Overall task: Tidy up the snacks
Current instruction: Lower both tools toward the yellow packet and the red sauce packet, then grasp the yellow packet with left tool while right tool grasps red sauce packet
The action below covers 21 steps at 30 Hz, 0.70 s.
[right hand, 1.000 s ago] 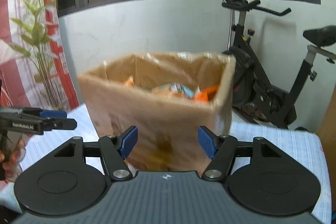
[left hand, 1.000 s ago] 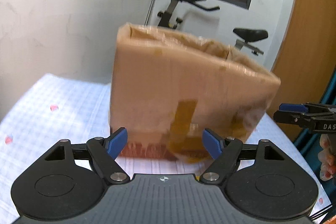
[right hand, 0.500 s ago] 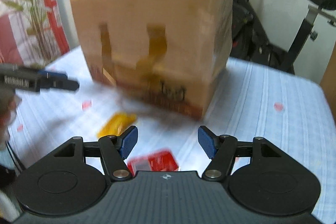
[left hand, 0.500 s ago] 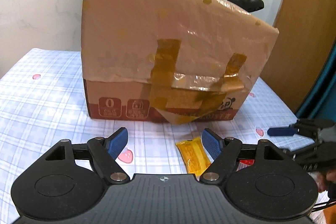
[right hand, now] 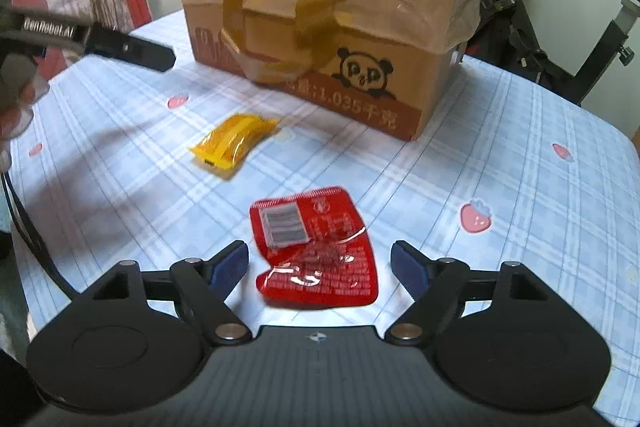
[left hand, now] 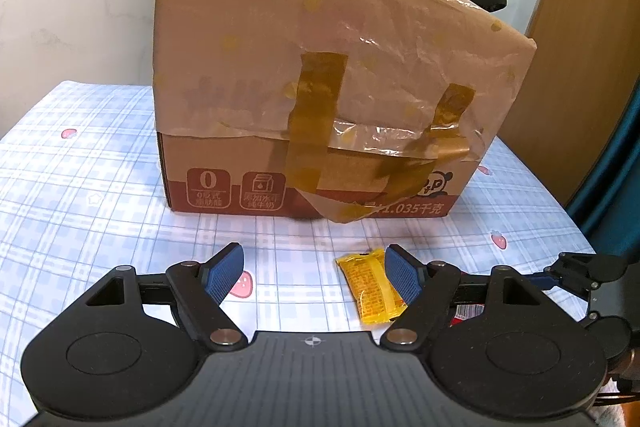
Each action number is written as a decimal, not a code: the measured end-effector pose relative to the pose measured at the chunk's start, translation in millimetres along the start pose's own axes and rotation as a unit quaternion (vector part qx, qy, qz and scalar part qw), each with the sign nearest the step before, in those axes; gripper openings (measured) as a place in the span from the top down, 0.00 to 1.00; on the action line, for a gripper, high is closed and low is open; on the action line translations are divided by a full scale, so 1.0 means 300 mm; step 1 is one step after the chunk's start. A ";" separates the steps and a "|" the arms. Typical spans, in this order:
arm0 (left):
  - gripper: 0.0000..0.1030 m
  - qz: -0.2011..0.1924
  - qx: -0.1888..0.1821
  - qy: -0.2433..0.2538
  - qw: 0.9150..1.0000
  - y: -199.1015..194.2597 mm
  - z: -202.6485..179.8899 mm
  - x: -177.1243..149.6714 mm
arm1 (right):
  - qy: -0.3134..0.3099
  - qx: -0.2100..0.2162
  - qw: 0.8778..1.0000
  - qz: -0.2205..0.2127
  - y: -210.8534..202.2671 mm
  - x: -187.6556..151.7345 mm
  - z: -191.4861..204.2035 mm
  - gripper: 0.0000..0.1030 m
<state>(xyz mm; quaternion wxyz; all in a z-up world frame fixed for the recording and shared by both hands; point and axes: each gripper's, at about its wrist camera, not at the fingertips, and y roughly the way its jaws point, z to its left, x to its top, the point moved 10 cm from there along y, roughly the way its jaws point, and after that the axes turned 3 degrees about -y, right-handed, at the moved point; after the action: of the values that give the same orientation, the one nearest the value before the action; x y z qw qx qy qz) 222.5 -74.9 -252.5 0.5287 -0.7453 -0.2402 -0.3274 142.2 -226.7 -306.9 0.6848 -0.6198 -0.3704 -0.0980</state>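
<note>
Both grippers: black plastic bodies, round side discs, silver pivot screws. Left gripper [left hand: 313,273] and right gripper [right hand: 320,267] carry ribbed blue pads. White lettering on left gripper's arm at 10 o'clock, right wrist view; black cable below.

On my feeds the cardboard box [left hand: 344,75] carries a red band at 6 o'clock on its face reading "1.035千克" beside a panda drawing, plus a boxed "0" icon (small print beneath unreadable). The left gripper [right hand: 132,47] arm, at 10 o'clock, reads "GenRobot.AI".

Both the left gripper [left hand: 314,273] and right gripper [right hand: 320,263] point downward, jaws apart.
</note>
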 end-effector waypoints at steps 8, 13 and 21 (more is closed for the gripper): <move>0.23 0.005 -0.003 0.002 1.000 0.009 -0.005 -0.009 | 0.012 -0.003 1.000 -0.023 0.014 0.016 -0.010 0.31; 0.23 0.018 -0.009 0.003 1.000 0.034 -0.017 -0.027 | 0.017 -0.011 0.999 -0.034 0.007 0.018 -0.009 0.39; 0.23 0.051 -0.029 0.024 0.998 0.141 -0.105 -0.057 | 0.031 -0.025 0.998 -0.041 0.028 0.041 -0.023 0.40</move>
<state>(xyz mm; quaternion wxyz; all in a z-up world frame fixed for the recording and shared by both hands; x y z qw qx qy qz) 233.5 -118.6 -284.7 0.5281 -0.7638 -0.1796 -0.3247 158.3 -227.2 -305.4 0.6754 -0.6179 -0.3719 -0.1541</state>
